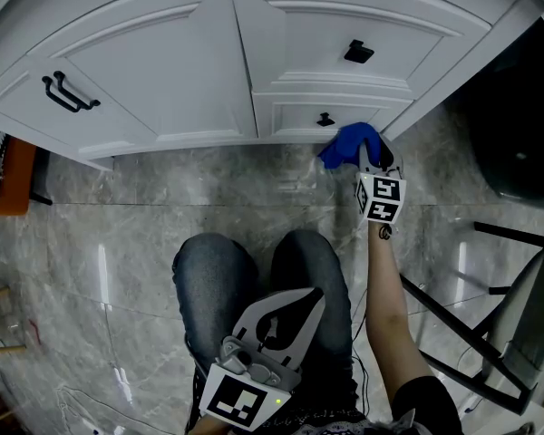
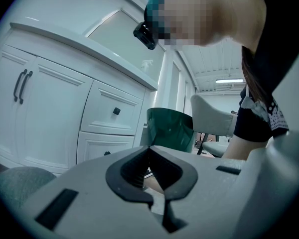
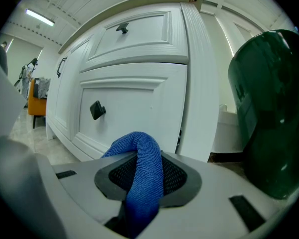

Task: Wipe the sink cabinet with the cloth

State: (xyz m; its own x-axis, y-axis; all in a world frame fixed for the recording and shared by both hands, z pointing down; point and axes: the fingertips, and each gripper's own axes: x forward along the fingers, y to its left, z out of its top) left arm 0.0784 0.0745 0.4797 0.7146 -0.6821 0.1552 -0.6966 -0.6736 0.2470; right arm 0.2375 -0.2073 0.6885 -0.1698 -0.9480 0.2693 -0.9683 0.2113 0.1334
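Note:
The white sink cabinet (image 1: 208, 71) fills the top of the head view. Its lower drawer (image 3: 139, 108) carries a black knob (image 3: 97, 109). My right gripper (image 1: 374, 159) is held low in front of that drawer, near the cabinet's right corner, shut on a blue cloth (image 1: 348, 145). In the right gripper view the cloth (image 3: 142, 176) arches up out of the jaws, a short way from the drawer front; I cannot tell whether it touches. My left gripper (image 1: 299, 303) rests on the person's lap, shut with nothing in it (image 2: 157, 199).
A dark green bin (image 3: 269, 113) stands right of the cabinet. A black chair frame (image 1: 471, 333) is at the lower right. An orange object (image 1: 7, 178) sits at the far left. The person's knees in jeans (image 1: 227, 270) are below the cabinet, on grey marble floor (image 1: 118, 243).

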